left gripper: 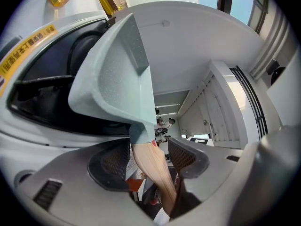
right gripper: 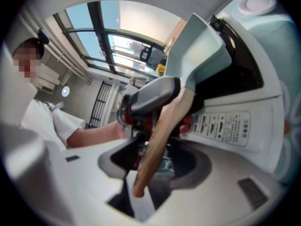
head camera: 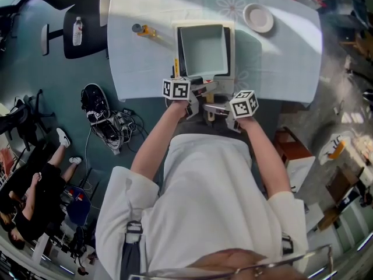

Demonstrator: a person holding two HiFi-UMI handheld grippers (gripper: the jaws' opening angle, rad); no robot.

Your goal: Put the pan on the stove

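Note:
A square pale-green pan (head camera: pixel 203 50) sits on the white stove (head camera: pixel 232 46) at the near edge of the table (head camera: pixel 280 57). Its wooden handle (left gripper: pixel 157 178) sticks out toward me. My left gripper (head camera: pixel 200 90) and right gripper (head camera: pixel 213 107) both stand at that handle. In the left gripper view the pan (left gripper: pixel 117 74) rests over the stove's black top, and the handle runs between the open jaws of the left gripper (left gripper: pixel 150 157) without the pads pressing it. In the right gripper view the handle (right gripper: pixel 164 126) passes between the open jaws of the right gripper (right gripper: pixel 155 160), with gaps on both sides.
A white plate (head camera: pixel 258 17) lies at the table's far right, and a small orange-handled item (head camera: pixel 143 30) at the far left. A chair with a bottle (head camera: pixel 77 31) stands left of the table. Cables (head camera: pixel 108 121) lie on the floor, and a person (head camera: pixel 35 185) sits at lower left.

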